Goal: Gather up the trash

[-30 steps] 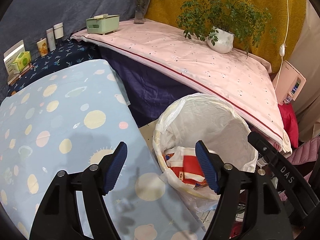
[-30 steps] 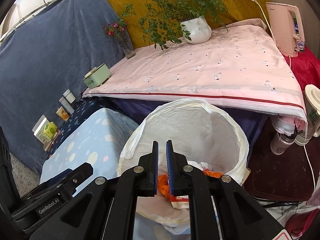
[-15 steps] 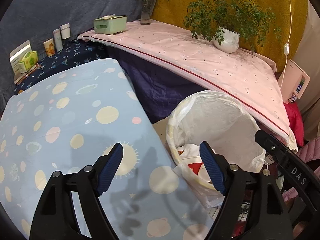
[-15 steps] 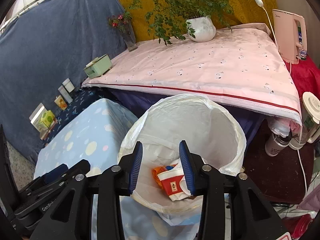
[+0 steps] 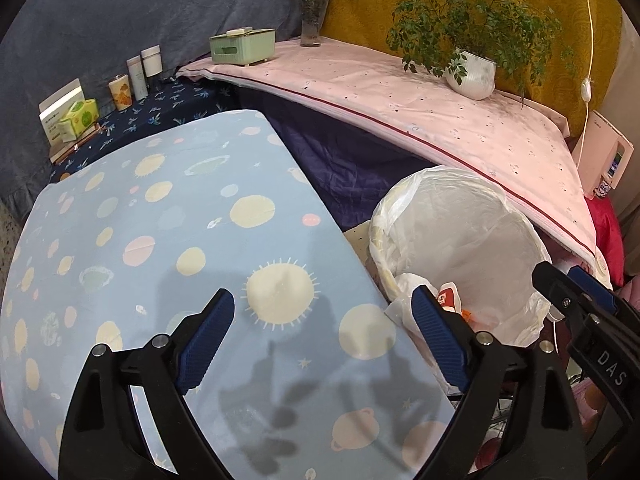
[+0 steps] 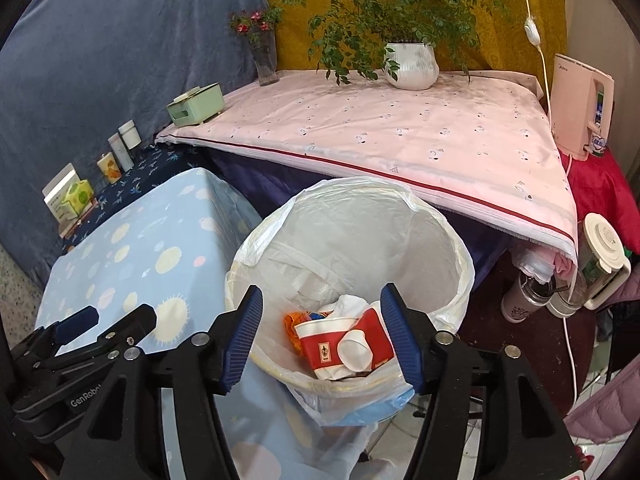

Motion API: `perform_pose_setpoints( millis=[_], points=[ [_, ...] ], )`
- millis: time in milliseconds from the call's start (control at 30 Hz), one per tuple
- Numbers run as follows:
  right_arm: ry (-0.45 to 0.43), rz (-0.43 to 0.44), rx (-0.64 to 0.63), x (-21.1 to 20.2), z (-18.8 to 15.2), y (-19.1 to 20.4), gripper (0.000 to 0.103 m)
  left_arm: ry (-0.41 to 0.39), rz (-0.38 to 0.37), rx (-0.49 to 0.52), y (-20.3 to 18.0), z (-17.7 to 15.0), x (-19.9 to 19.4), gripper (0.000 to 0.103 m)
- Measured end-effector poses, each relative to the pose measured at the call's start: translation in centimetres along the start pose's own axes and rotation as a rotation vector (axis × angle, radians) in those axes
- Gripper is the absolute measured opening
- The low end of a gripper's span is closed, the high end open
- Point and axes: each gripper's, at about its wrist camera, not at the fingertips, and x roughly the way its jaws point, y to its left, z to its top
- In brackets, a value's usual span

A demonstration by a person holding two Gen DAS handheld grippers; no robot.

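Observation:
A trash bin lined with a white plastic bag (image 6: 452,236) stands between the blue table and the pink table; it also shows in the left wrist view (image 5: 516,216). Inside lie a crushed red-and-white paper cup (image 6: 340,344), an orange wrapper (image 6: 294,320) and white paper. My right gripper (image 6: 322,336) is open and empty, above the bin's near rim. My left gripper (image 5: 322,340) is open and empty, over the blue planet-patterned table (image 5: 160,220), left of the bin.
A pink-covered table (image 6: 400,136) behind the bin holds a white plant pot (image 6: 412,64), a flower vase (image 6: 266,60) and a green box (image 6: 196,104). A pink kettle (image 6: 580,108) stands far right. Small boxes and bottles (image 5: 132,80) line the dark-blue shelf at left.
My right gripper has opened from shut to wide over the bin, and the trash it held now lies in the bin. My left gripper has shifted left over the blue table.

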Motion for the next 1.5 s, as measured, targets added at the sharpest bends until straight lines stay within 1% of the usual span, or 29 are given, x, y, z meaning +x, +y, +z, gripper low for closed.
perform_pose_setpoints(
  millis=[100, 167, 233, 367, 533, 600, 633, 967, 1500],
  points=[
    [-0.001, -0.010, -0.018, -0.3, -0.3, 0.4, 0.064, 0.003, 0.001, -0.008, 0.4, -0.3, -0.1, 0.086],
    [0.003, -0.013, -0.031, -0.4, -0.5, 0.7, 0.071, 0.007, -0.005, -0.011, 0.5, -0.4, -0.3, 0.086],
    [0.008, -0.011, -0.035, -0.5, -0.6, 0.9, 0.073, 0.004, -0.002, -0.008, 0.6, -0.6, -0.4, 0.086],
    [0.012, -0.018, -0.040, -0.7, -0.8, 1.3, 0.084, 0.004, 0.008, -0.001, 0.7, -0.8, -0.7, 0.086],
    [0.008, -0.030, -0.041, -1.1, -1.1, 1.6, 0.086, 0.001, 0.008, -0.017, 1.3, -1.0, -1.1, 0.087],
    [0.012, -0.037, -0.052, -1.1, -1.3, 1.8, 0.098, -0.003, 0.012, -0.023, 1.5, -1.1, -1.3, 0.089],
    [0.011, -0.047, -0.061, -1.1, -1.4, 1.9, 0.096, -0.005, 0.012, -0.026, 1.6, -1.1, -1.4, 0.089],
    [-0.009, -0.071, -0.074, -2.0, -1.8, 2.2, 0.096, -0.023, 0.018, -0.031, 2.0, -1.5, -1.9, 0.093],
    [-0.009, -0.102, -0.095, -2.3, -2.2, 2.4, 0.096, -0.042, 0.023, -0.002, 1.2, -1.8, -2.2, 0.094]
  ],
)
